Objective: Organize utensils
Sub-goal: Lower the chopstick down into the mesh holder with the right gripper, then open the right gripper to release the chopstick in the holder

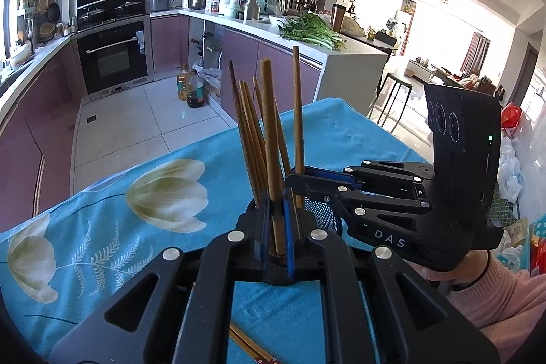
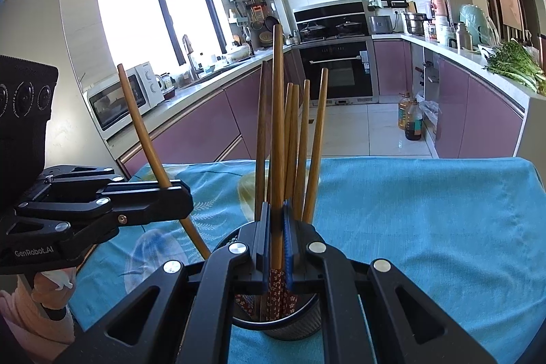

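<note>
A kitchen with mauve cabinets; a counter under a blue tulip-print cloth (image 2: 426, 210). The left gripper (image 2: 177, 193) fingers clench one brown wooden chopstick (image 2: 143, 125), tilted. The right gripper (image 2: 277, 248) fingers clench another upright chopstick (image 2: 278, 125) in the black mesh holder (image 2: 293, 328) with others.

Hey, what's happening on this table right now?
A person is sorting wooden chopsticks into a black mesh holder on a blue floral tablecloth. Each handheld gripper is clamped on one chopstick: the left gripper holds one upright, the right gripper holds another over the holder. Several chopsticks already stand inside. One more lies on the cloth.
</note>
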A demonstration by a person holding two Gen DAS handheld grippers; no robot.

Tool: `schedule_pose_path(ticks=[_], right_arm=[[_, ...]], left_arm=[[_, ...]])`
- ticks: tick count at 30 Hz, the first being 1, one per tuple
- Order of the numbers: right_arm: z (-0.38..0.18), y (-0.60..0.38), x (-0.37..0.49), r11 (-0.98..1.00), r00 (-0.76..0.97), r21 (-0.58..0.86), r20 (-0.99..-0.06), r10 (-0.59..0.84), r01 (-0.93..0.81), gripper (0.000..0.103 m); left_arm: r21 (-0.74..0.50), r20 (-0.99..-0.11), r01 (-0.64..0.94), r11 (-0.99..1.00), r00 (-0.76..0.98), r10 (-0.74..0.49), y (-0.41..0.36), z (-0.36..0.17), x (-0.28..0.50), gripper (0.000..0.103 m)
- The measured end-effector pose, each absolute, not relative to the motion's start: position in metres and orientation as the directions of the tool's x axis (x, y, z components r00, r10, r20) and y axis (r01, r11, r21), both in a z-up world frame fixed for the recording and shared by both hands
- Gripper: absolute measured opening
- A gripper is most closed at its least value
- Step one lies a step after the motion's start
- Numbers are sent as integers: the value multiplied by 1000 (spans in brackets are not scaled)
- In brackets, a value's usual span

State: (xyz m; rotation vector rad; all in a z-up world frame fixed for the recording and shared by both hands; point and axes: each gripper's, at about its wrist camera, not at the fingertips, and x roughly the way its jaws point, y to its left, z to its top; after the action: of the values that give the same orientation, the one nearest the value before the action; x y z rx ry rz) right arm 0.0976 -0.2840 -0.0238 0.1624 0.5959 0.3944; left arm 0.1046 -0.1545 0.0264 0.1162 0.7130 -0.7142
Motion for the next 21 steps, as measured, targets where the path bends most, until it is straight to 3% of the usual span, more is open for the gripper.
schedule_pose_path(ticks=[21], right_arm=[[-39,-288,102,912,733,289,-545,408,-292,8]], left_arm=[[-184,-701,590,786,482,-526,-161,-13,143,11]])
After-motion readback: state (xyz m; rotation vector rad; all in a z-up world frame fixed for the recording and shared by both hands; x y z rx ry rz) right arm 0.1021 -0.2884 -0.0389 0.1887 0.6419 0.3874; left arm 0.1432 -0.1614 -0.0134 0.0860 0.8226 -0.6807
